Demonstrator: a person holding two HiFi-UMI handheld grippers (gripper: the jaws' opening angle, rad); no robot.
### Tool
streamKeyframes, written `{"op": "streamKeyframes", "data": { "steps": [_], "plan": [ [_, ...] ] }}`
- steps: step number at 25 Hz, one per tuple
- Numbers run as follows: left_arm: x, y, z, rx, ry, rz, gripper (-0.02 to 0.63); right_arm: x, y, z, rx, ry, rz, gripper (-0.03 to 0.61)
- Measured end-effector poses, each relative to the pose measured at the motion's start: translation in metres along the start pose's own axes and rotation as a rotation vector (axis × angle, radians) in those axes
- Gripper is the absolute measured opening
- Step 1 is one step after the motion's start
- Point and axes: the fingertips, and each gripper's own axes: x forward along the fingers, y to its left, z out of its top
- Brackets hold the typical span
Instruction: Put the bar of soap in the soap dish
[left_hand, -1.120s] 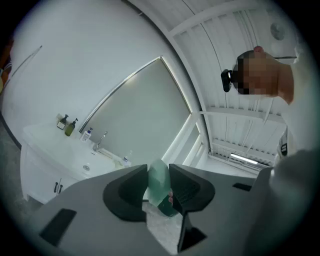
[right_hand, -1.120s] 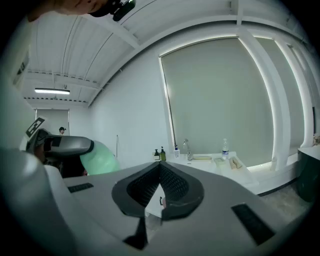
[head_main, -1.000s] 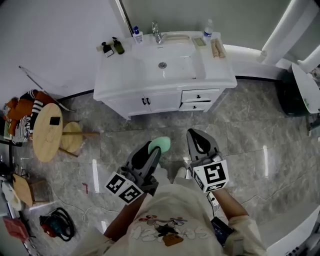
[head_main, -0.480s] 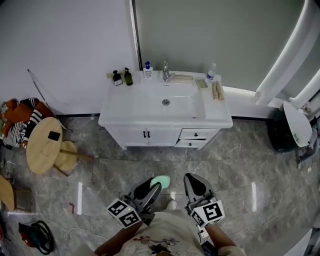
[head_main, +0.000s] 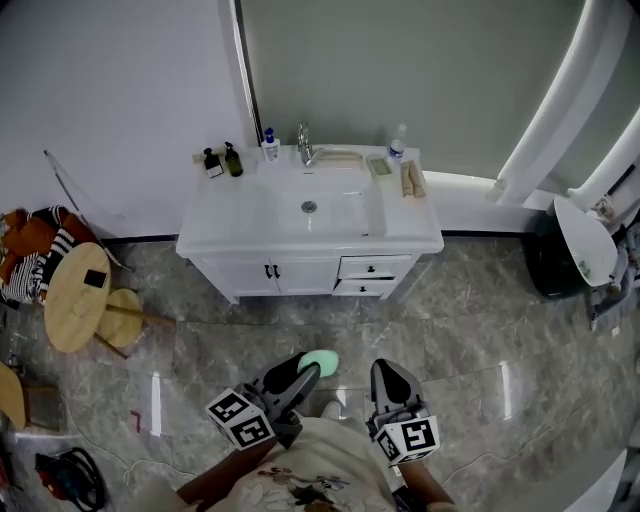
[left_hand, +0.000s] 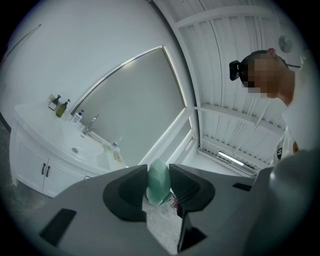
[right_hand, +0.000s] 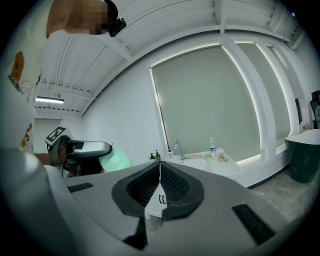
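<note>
A mint-green bar of soap (head_main: 321, 362) is pinched between the jaws of my left gripper (head_main: 312, 370), held over the marble floor well in front of the white vanity (head_main: 310, 250). In the left gripper view the soap (left_hand: 159, 180) stands upright between the two dark pads. My right gripper (head_main: 388, 378) hangs beside it, shut with nothing in it; its jaws meet (right_hand: 159, 169) in the right gripper view. A small greenish dish (head_main: 378, 166) sits on the vanity top right of the faucet (head_main: 304, 145); I cannot tell whether it is the soap dish.
Dark bottles (head_main: 222, 160), a water bottle (head_main: 397, 145) and a rolled towel (head_main: 411, 180) stand on the vanity. At left are a round wooden table (head_main: 75, 297), a stool (head_main: 128, 310) and piled clothes (head_main: 30, 250). A dark bin (head_main: 560, 265) stands at right.
The view has lifted and shifted, so the vanity sits lower and both grippers have dropped toward the frame's bottom edge. The left gripper still holds the soap; the right stays shut.
</note>
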Motion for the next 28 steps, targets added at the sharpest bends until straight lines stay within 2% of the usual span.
{"op": "streamKeyframes", "data": {
  "steps": [3, 9, 15, 22, 28],
  "plan": [
    [0.014, -0.007, -0.014, 0.028, 0.018, 0.006, 0.144, -0.012, -0.025, -0.012, 0.026, 0.003, -0.016, 0.008],
    [0.033, -0.007, -0.023, -0.03, 0.021, 0.062, 0.146, -0.024, -0.059, -0.025, 0.114, 0.027, -0.055, 0.008],
    [0.065, 0.013, -0.015, -0.033, 0.033, 0.047, 0.144, 0.005, -0.086, -0.025, 0.14, 0.043, -0.092, 0.006],
    [0.101, 0.067, 0.023, -0.052, 0.012, 0.031, 0.144, 0.073, -0.095, -0.002, 0.096, 0.071, -0.097, 0.008],
    [0.137, 0.114, 0.086, -0.049, -0.015, -0.014, 0.144, 0.146, -0.099, 0.029, 0.023, 0.073, -0.102, 0.007]
  ]
}}
